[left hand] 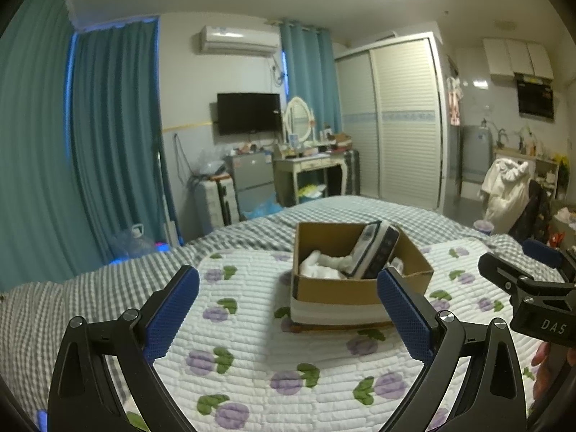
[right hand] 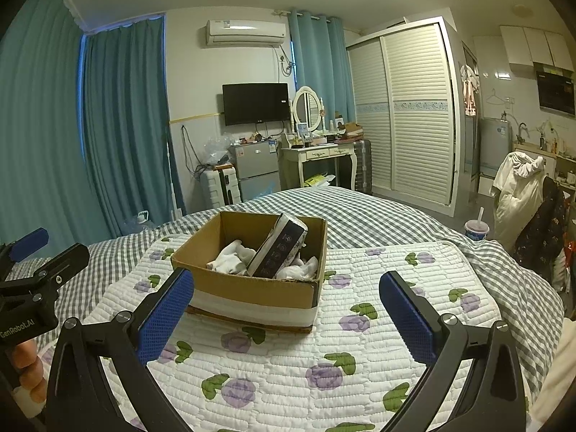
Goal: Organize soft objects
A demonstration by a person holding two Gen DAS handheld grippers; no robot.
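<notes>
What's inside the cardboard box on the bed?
Inside the open brown cardboard box lie crumpled white soft cloths and a dark-and-white rectangular packet leaning tilted on them. The box floor beneath is covered, so anything underneath stays hidden.

The left gripper is held out level, its two blue-padded fingers spread wide apart with nothing between them. The right gripper sits beside it in the same pose, fingers parted just as wide and also holding nothing. The two are side by side and apart, each one's black frame showing at the edge of the other's wrist view. Fingertips of the person's left hand curl around the handle below the left gripper's body; a sliver of the right hand shows under the right gripper's.
</notes>
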